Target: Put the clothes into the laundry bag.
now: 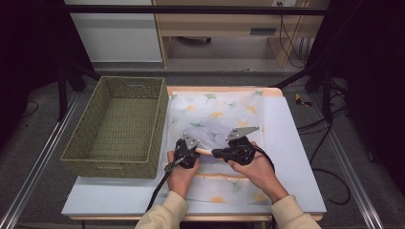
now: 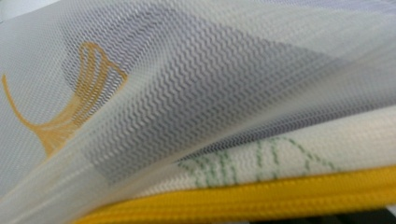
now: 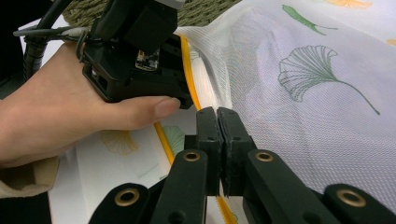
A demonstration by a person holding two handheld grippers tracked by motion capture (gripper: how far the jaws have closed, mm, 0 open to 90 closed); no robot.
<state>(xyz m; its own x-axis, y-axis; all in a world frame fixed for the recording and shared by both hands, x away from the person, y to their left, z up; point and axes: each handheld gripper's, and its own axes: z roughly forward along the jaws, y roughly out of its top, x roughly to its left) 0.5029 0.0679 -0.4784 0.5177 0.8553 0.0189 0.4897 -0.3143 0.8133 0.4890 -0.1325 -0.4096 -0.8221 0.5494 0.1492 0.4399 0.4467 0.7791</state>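
Two grippers meet at the middle of the table (image 1: 296,157), both working one sheer cloth (image 1: 224,114) printed with ginkgo leaves and edged in yellow. From the high view the cloth lies spread over the pale table top, just right of a woven basket (image 1: 117,126), and its near part is being lifted and folded between the two hands. Left gripper (image 1: 187,151) sits close to the basket's near right corner; right gripper (image 1: 220,152) is just beside it, the two almost touching. Look along the right gripper (image 3: 218,116): its black jaws are pressed together, pads flush, and the yellow edge (image 3: 189,70) runs up from under them, so they are pinching the cloth's hem. Beyond it the left hand (image 3: 60,112) wraps the other gripper, thumb laid along its body, with the cloth rising as a fold from its front. In the left gripper view, the mesh lies right against the lens: a translucent layer draped over white fabric, a yellow band (image 2: 261,200) along the bottom, an orange leaf (image 2: 74,102) at the left. Its jaws are hidden here, clamped tight on the cloth by every sign.
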